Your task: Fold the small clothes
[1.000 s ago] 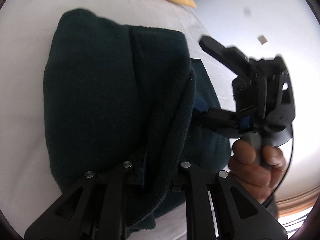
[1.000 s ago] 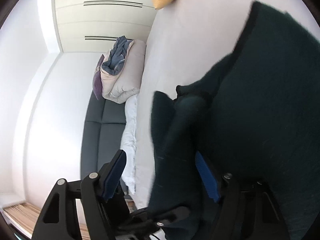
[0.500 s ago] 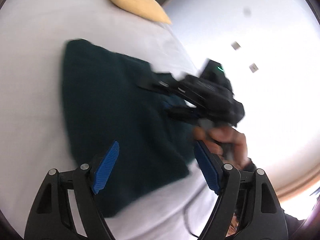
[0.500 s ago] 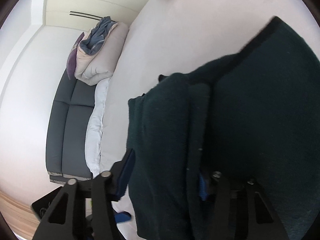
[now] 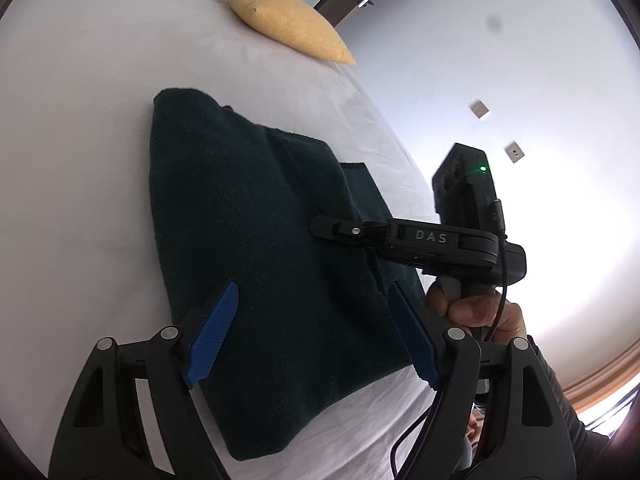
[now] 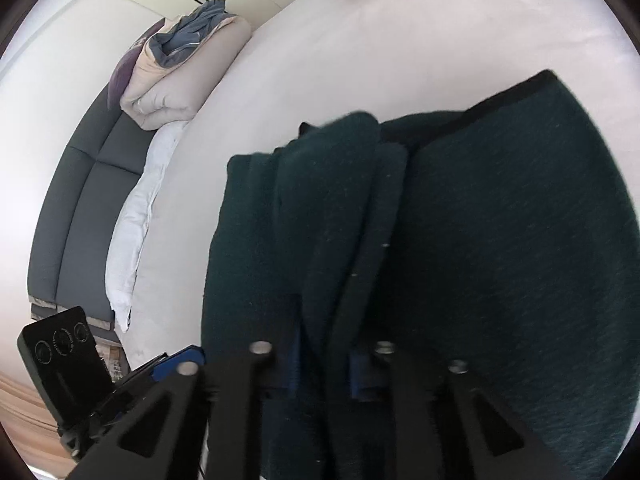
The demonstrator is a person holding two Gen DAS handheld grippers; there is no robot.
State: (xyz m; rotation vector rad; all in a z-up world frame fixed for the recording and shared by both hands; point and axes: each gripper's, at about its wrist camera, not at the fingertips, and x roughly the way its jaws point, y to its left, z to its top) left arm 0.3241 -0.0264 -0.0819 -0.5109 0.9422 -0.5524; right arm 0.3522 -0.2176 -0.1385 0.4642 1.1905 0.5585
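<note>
A dark green garment lies folded on the white bed. My left gripper hovers just above its near part, open, with nothing pinched between the blue pads. My right gripper comes in from the right over the garment's right edge, held by a person's hand. In the right wrist view its jaws are closing, and my right gripper has a raised fold of the garment pressed between its pads. The rest of the garment spreads to the right.
A yellow pillow lies at the far end of the bed. Past the bed's left side in the right wrist view stand a grey sofa and a pile of bedding. A white wall with sockets is close on the right.
My left gripper let go of the garment fold, opened and drew back. My right gripper's jaws went from wide apart to closed on a fold, and the garment now lies flatter.
</note>
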